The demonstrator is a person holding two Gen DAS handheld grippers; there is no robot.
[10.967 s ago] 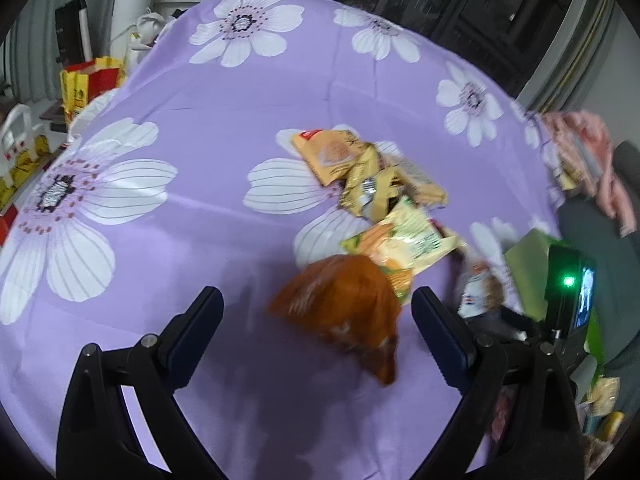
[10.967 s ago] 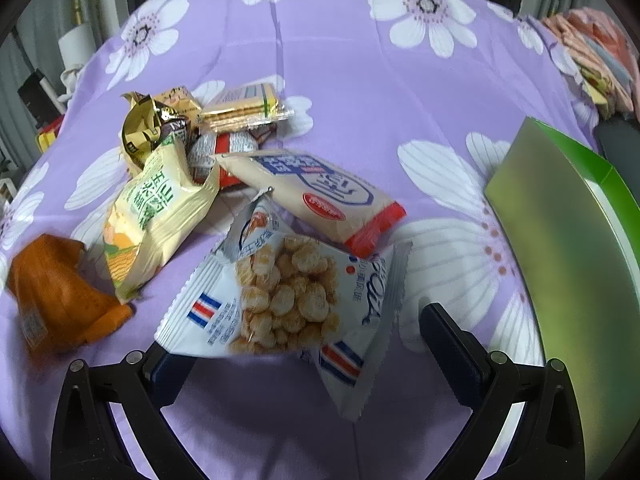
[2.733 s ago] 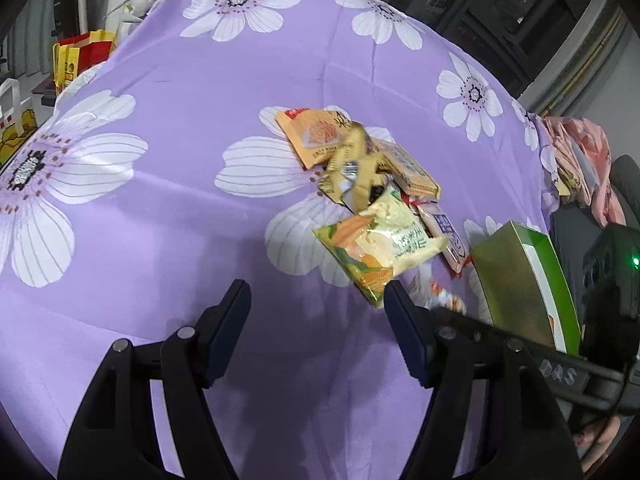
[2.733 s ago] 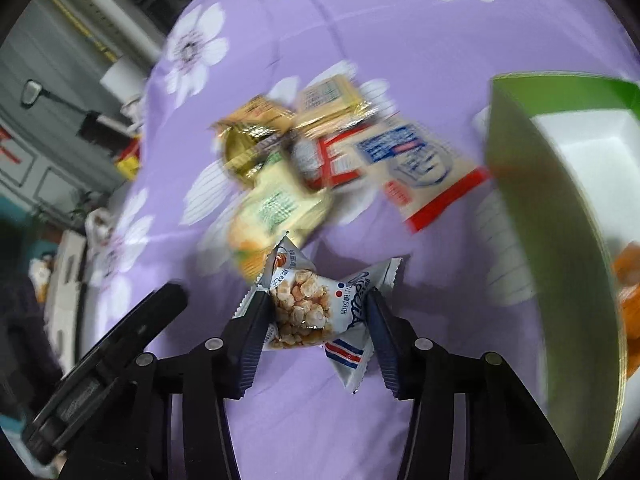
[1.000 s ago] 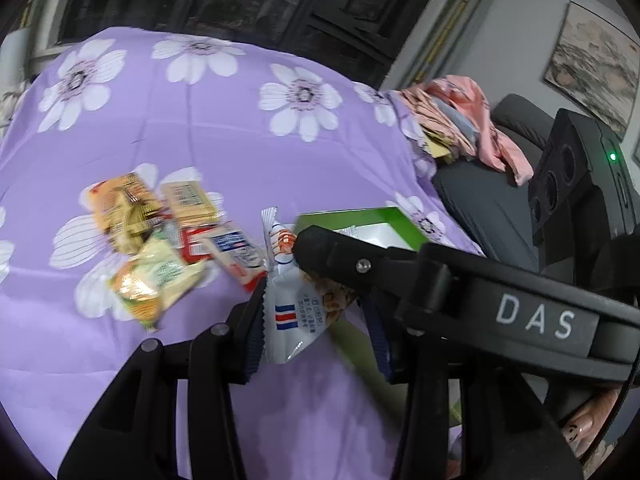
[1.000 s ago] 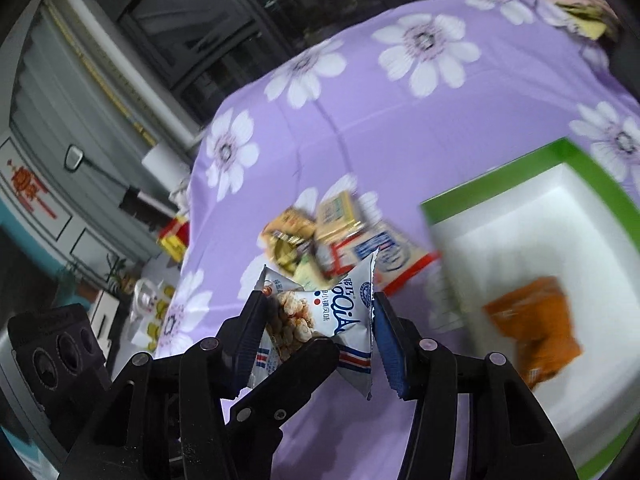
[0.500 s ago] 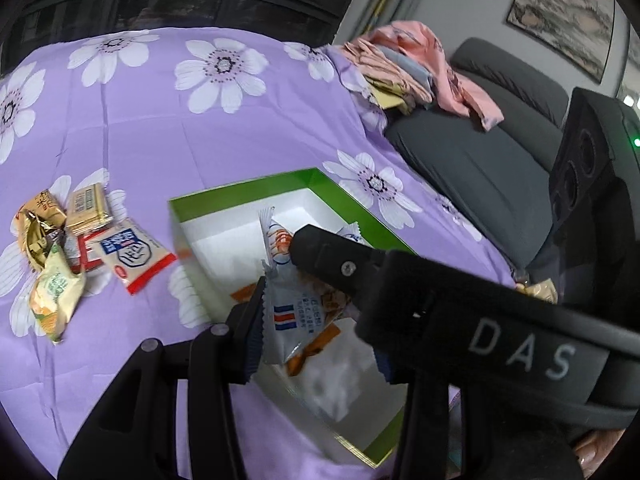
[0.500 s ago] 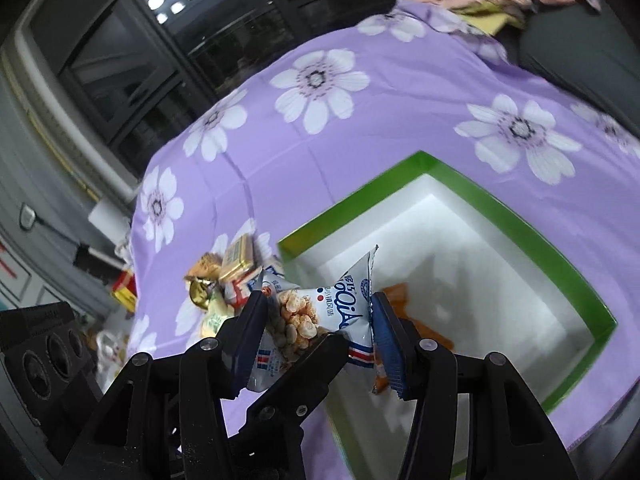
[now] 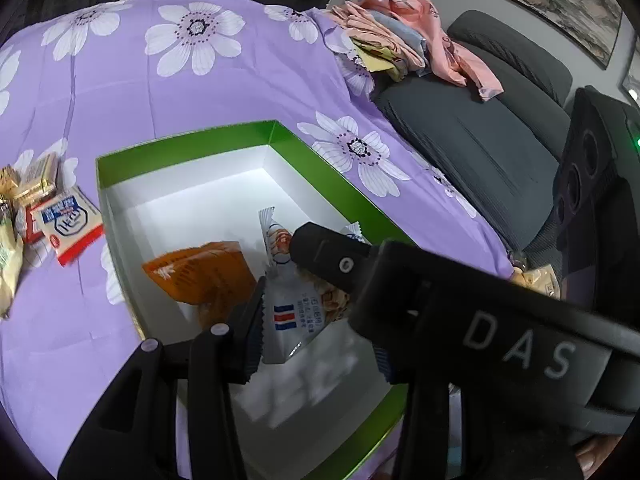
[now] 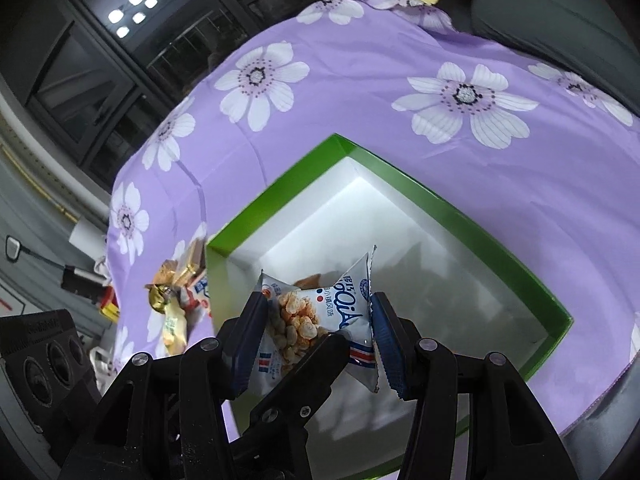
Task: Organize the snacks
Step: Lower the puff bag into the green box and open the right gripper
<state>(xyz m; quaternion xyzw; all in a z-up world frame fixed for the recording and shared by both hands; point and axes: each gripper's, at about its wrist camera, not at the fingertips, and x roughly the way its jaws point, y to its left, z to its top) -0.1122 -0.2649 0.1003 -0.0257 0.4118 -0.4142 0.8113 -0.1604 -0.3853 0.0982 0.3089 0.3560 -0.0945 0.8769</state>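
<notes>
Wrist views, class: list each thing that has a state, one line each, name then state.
White puffed-snack packet: sealed, clamped by both grippers above the box.
Green cardboard box: open, lidless.
Orange snack bag: lying inside box.
Left gripper: shut on packet.
Right gripper: shut on packet.

The white snack packet (image 10: 320, 320) is glossy, crinkled plastic film, as is the orange packet (image 9: 204, 276). The green box (image 9: 184, 146) looks like smooth card with a matt white inside. The flowered purple sheet (image 9: 248, 88) is soft, creased cloth.

Purple white-flowered cloth (image 9: 248, 92); green box (image 9: 344, 186), white inside; orange packet (image 9: 200, 276).
</notes>
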